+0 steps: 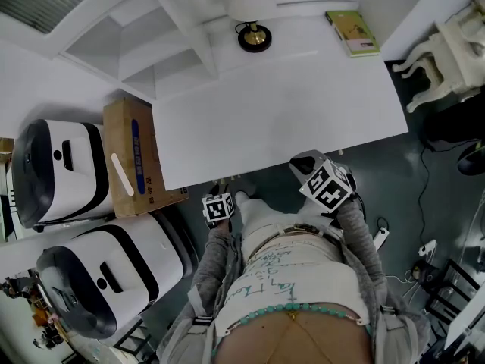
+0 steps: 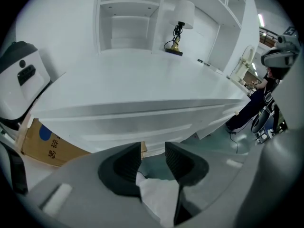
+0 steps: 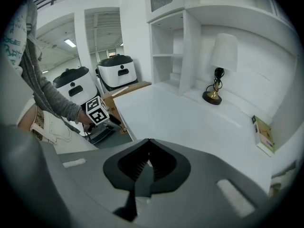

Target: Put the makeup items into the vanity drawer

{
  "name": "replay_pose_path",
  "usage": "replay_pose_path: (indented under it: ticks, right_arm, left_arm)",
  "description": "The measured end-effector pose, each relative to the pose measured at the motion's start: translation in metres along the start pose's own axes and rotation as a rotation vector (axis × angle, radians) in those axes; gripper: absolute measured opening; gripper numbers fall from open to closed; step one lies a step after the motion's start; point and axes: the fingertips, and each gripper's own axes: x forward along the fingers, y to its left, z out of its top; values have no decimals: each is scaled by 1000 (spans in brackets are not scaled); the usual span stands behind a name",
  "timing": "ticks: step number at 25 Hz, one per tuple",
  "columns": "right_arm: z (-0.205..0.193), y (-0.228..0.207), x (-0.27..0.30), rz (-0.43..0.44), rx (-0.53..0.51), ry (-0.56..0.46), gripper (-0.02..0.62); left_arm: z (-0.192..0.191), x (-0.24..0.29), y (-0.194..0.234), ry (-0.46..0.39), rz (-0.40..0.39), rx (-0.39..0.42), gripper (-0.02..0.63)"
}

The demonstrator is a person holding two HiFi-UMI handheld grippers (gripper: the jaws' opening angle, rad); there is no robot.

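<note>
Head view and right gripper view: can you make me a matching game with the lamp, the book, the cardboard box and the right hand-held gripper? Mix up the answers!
Things:
1. lamp
2. green book
3. cardboard box
4. right hand-held gripper

Places or states:
A. far right corner of the white vanity desk
B. off the desk, by its left edge
C. far left corner of the desk
D. jaws shut, nothing between them

Pairs: 1-C, 2-A, 3-B, 4-D.

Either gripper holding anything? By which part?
Nothing is held. The left gripper has its jaws apart with nothing between them. The right gripper has its jaws shut together on nothing.
</note>
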Motion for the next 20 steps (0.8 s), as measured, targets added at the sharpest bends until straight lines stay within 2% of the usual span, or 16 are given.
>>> replay_pose_path:
  ticks: [10, 20]
  right_arm:
    - [-3, 0, -3, -9, 11, -7, 29]
    - [-3, -5, -8, -31, 25, -14, 29]
  left_arm:
    - [11, -20, -19, -37, -53, 11, 155]
    - [38, -53, -57, -78, -158, 115, 137]
